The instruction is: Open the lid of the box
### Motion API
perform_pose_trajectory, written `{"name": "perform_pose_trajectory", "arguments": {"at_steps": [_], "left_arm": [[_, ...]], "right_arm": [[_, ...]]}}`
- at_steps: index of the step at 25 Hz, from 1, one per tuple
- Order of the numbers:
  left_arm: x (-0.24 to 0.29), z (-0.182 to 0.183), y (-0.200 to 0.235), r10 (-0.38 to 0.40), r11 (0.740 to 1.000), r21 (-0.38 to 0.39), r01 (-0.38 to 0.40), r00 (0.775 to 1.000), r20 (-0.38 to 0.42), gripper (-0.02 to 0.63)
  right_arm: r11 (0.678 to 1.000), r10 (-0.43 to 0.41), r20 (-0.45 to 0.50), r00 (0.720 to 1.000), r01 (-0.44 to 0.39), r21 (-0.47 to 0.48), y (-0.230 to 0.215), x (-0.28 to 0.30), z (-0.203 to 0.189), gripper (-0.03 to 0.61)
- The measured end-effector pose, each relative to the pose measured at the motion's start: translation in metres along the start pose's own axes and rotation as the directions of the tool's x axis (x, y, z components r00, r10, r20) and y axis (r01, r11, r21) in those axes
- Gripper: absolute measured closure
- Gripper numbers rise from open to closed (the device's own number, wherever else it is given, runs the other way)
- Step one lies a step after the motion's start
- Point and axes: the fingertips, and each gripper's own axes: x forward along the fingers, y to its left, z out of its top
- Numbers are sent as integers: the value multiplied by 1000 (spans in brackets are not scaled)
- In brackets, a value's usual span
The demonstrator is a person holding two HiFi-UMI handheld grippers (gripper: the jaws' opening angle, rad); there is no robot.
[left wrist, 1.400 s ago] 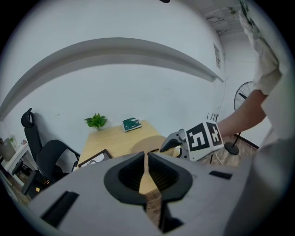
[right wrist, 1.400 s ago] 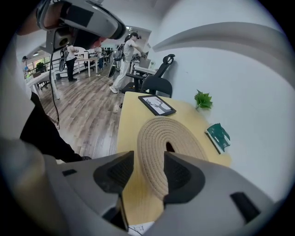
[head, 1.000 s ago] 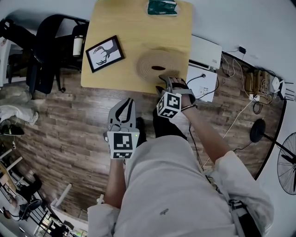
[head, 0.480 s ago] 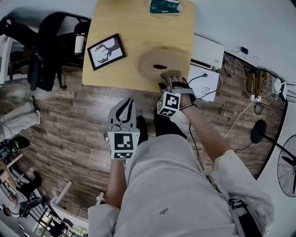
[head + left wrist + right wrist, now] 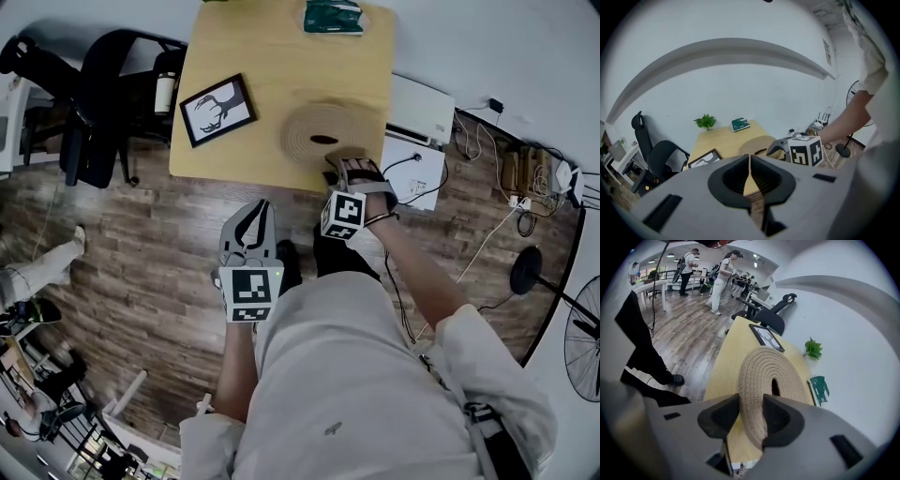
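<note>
A round woven rope box with its lid sits near the front edge of the wooden table. My right gripper is at the lid's near rim. In the right gripper view the lid has its rim between the jaws of the right gripper, which are closing on it, with both pads against the rope. My left gripper hangs over the floor short of the table, shut with nothing in it. The left gripper view shows the left gripper and the lid beyond.
A framed deer picture lies on the table's left side and a green item at its far edge. A black chair stands left of the table. White boxes and cables lie on the floor at right.
The right gripper has edged slightly forward onto the lid's rim. The left gripper has stayed where it was.
</note>
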Motion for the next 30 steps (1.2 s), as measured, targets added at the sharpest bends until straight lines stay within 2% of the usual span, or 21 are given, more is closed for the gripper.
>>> {"name": "perform_pose_trajectory", "arguments": {"at_steps": [8, 20, 30], "left_arm": [[2, 5, -7, 8, 1000, -5, -8, 1000, 5, 606], [17, 17, -11, 19, 1000, -12, -19, 1000, 14, 604], [35, 35, -17, 19, 999, -26, -18, 999, 32, 604]], "right_arm": [[1000, -5, 46, 999, 6, -12, -8, -16, 5, 450], [998, -67, 152, 986, 68, -6, -35, -47, 20, 496], [991, -118, 237, 964, 98, 97, -81, -81, 19, 511]]}}
